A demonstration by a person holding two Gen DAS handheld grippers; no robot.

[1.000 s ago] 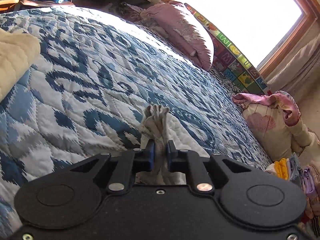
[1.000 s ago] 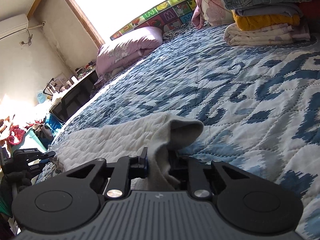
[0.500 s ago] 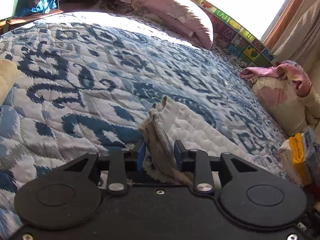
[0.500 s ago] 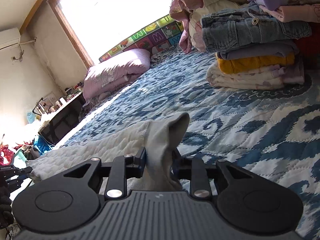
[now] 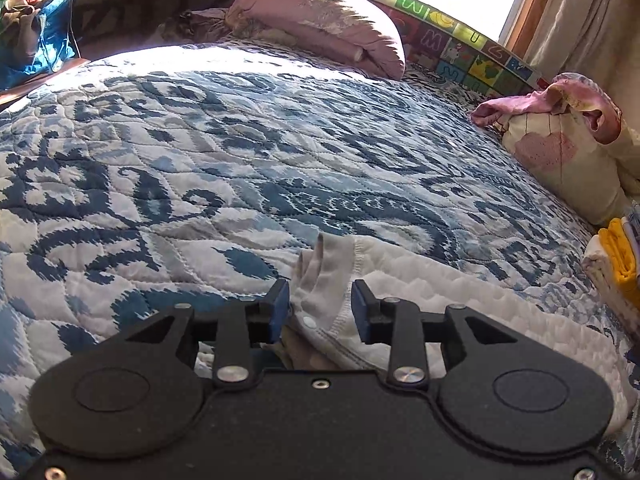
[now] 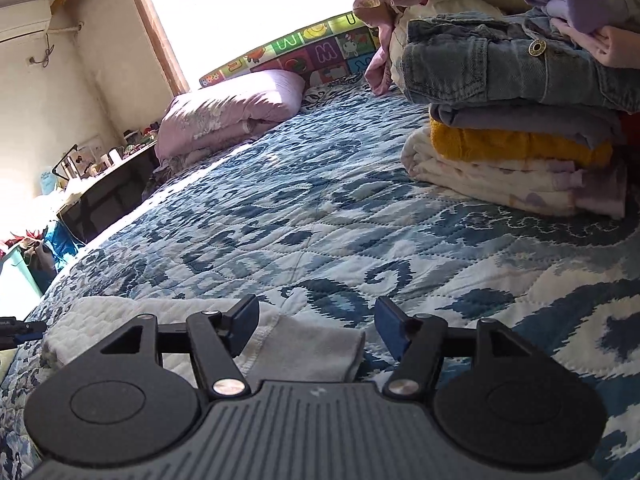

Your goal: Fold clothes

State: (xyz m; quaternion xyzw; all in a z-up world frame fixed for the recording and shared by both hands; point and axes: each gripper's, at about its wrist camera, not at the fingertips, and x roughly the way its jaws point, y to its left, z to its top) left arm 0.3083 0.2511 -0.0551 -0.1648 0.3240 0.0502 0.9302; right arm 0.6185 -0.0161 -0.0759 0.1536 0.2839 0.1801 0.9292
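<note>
A white quilted garment (image 5: 460, 300) lies flat on the blue patterned bedspread (image 5: 240, 160). Its grey ribbed cuff with a snap sits loosely between the fingers of my left gripper (image 5: 320, 308), which is open. In the right wrist view the garment's other end (image 6: 304, 344) lies flat on the bed under my right gripper (image 6: 316, 324), which is open wide and holds nothing. The left gripper's tip shows at the far left edge of the right wrist view (image 6: 20, 330).
A stack of folded clothes (image 6: 520, 128) with a denim piece on top stands at the right of the bed. A pink pillow (image 5: 320, 20) and an alphabet mat (image 5: 460, 44) lie by the window. A cream cushion (image 5: 568, 160) sits at right. A cluttered desk (image 6: 100, 184) stands beside the bed.
Both grippers lowered the garment's ends onto the bed and opened. The cloth, pinched and bunched up a second ago, now lies flat and released.
</note>
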